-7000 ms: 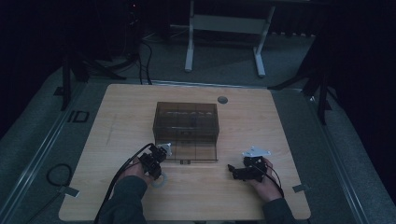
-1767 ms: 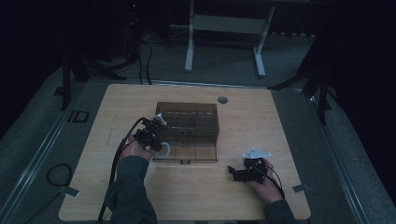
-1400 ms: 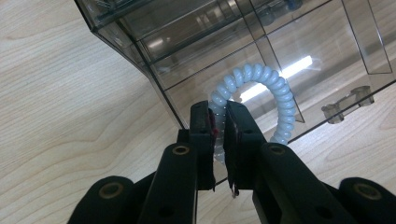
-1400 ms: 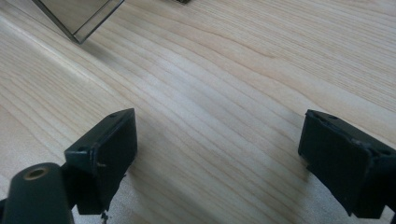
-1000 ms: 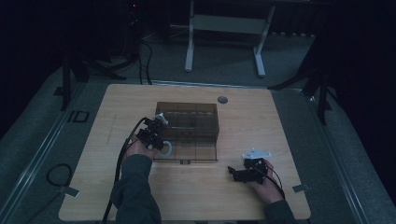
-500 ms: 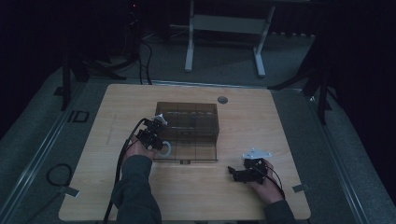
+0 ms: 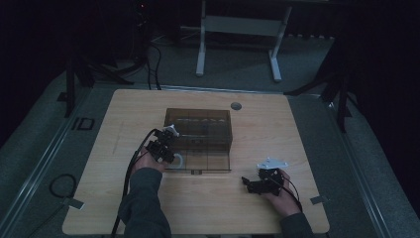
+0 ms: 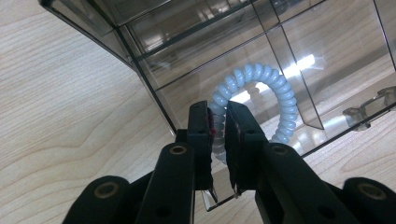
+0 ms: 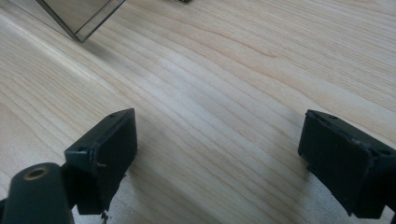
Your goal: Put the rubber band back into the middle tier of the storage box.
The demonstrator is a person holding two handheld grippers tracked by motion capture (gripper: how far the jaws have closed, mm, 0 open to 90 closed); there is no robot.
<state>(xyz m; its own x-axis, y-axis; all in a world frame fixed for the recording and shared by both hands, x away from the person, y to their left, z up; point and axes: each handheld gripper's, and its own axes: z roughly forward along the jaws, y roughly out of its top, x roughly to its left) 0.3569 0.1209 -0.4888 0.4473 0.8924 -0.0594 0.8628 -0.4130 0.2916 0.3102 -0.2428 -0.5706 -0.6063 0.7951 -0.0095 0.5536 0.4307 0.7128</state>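
Nearest the person, the right hand-held gripper [image 7: 246, 183] rests low over the bare wooden surface [image 7: 297, 129], its jaws standing wide apart with nothing between them; in the right gripper view only wood grain lies ahead, with a corner of the box at the upper left. A little farther in, the left hand-held gripper [image 8: 218, 122] is clamped on a pale blue coiled hair tie [image 8: 275, 88], its jaws pressed close on one side of the loop. The tie hangs at the near left corner of the smoky transparent organizer box [image 7: 198, 139], over or just inside one of its front compartments; through the clear walls it is hard to say whether the loop touches the floor of the compartment. The step in hand looks like placing the tie into the box. The next move would call for lowering the loop clear of the dividers and then parting the jaws so it drops free inside that cell. Beyond the box sits a small round grommet [image 7: 236, 105] in the surface.
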